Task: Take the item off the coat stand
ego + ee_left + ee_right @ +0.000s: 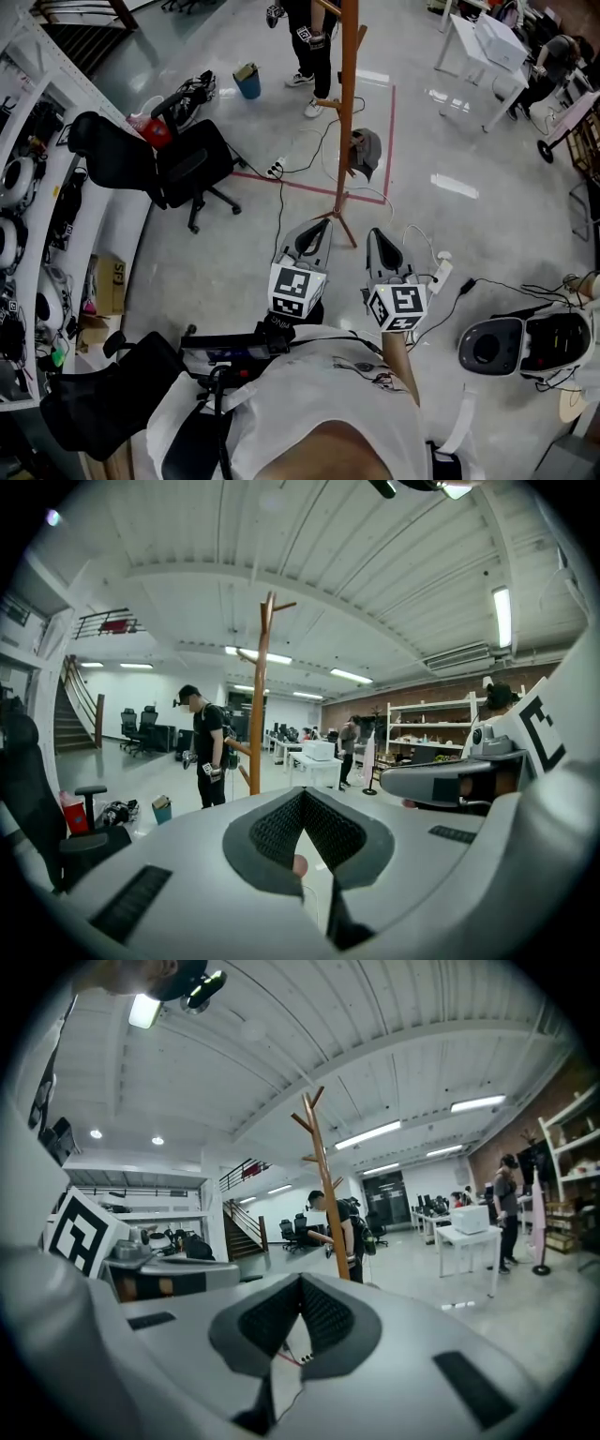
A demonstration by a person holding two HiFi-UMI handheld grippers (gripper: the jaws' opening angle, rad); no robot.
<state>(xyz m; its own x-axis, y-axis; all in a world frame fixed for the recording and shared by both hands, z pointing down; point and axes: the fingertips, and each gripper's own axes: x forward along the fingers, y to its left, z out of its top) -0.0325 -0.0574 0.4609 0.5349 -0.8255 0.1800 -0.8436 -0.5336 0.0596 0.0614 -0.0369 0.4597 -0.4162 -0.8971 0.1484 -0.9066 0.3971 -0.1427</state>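
A wooden coat stand (346, 103) rises from the floor ahead of me, its legs spread at the bottom. A grey cap-like item (365, 151) hangs low on its right side. My left gripper (313, 229) and right gripper (376, 235) are side by side just short of the stand's base, both pointing at it. Both are shut with nothing between the jaws. The left gripper view shows its closed jaws (302, 795) with the stand (260, 696) beyond. In the right gripper view, the stand (325, 1185) rises behind the closed jaws (300, 1283). Neither gripper view shows the grey item.
A person in black (312, 42) stands just behind the coat stand. A black office chair (178, 164) is to the left and shelving (28, 216) runs along the left wall. Cables and a power strip (441, 272) lie by the stand's base, and a white table (487, 52) is far right.
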